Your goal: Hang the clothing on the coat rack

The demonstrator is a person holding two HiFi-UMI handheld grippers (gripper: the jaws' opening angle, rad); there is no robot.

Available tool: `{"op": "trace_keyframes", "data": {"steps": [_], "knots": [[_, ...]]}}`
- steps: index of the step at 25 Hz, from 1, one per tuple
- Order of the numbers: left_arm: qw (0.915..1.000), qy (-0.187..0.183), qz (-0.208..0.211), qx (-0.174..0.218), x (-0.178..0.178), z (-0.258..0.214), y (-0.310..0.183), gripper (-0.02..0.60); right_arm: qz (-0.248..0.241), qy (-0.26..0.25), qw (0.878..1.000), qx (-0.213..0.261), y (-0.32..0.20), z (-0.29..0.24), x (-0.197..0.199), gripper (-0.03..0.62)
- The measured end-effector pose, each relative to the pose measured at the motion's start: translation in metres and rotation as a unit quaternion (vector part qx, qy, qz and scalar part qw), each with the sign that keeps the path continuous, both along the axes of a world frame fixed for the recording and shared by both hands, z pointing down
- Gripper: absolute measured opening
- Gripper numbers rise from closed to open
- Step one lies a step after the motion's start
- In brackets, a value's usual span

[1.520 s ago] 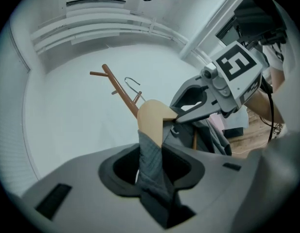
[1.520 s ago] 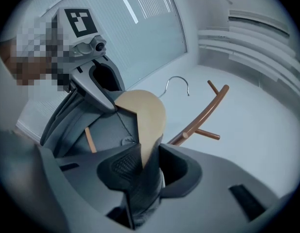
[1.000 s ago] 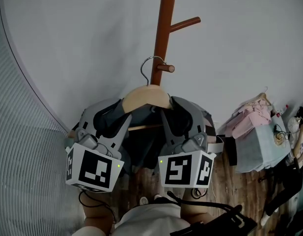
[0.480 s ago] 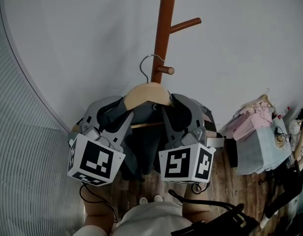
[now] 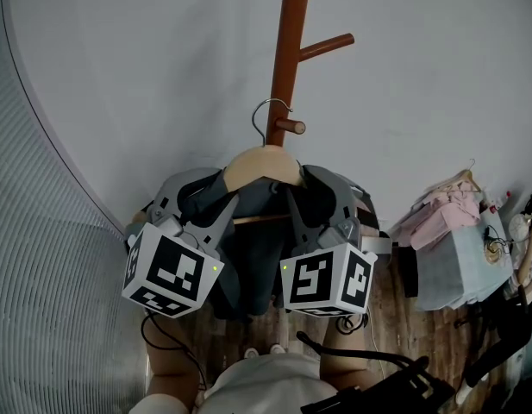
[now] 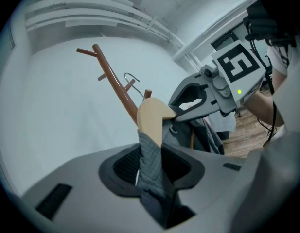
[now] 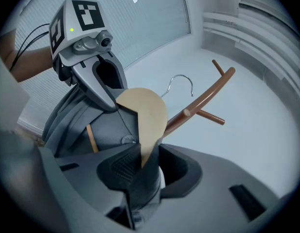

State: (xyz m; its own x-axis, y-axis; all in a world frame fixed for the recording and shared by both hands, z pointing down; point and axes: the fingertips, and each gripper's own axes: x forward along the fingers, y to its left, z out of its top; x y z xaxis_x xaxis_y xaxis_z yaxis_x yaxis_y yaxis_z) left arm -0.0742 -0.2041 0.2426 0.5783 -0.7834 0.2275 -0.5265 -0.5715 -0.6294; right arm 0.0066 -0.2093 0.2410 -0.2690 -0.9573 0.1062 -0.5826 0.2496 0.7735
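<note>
A wooden hanger (image 5: 264,164) with a metal hook (image 5: 270,110) carries a dark grey garment (image 5: 248,248). It is held up just in front of the brown coat rack pole (image 5: 288,50), with the hook beside the short lower peg (image 5: 291,127). My left gripper (image 5: 224,198) is shut on the hanger's left shoulder and the cloth over it. My right gripper (image 5: 297,198) is shut on the right shoulder. In the left gripper view, grey cloth (image 6: 150,164) and the hanger (image 6: 152,118) sit between the jaws. The right gripper view shows the hanger (image 7: 145,115) pinched likewise.
A longer peg (image 5: 326,46) sticks out higher up the pole. A pale bag with pink clothes (image 5: 455,231) stands on the wooden floor at the right. Ribbed blinds (image 5: 50,300) fill the left. A white wall lies behind the rack. Cables trail near the person's body.
Both grippers have shifted the hanger and garment slightly to the right, so the hook sits closer to the lower peg. The grips have not changed.
</note>
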Motion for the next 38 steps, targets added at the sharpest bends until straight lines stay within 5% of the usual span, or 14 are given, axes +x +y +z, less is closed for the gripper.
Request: {"op": "trace_keyframes", "data": {"steps": [38], "knots": [[0.9984, -0.012, 0.007, -0.055, 0.013, 0.034, -0.022, 0.133, 0.016, 0.007, 0.999, -0.046, -0.022, 0.035, 0.013, 0.124]]}}
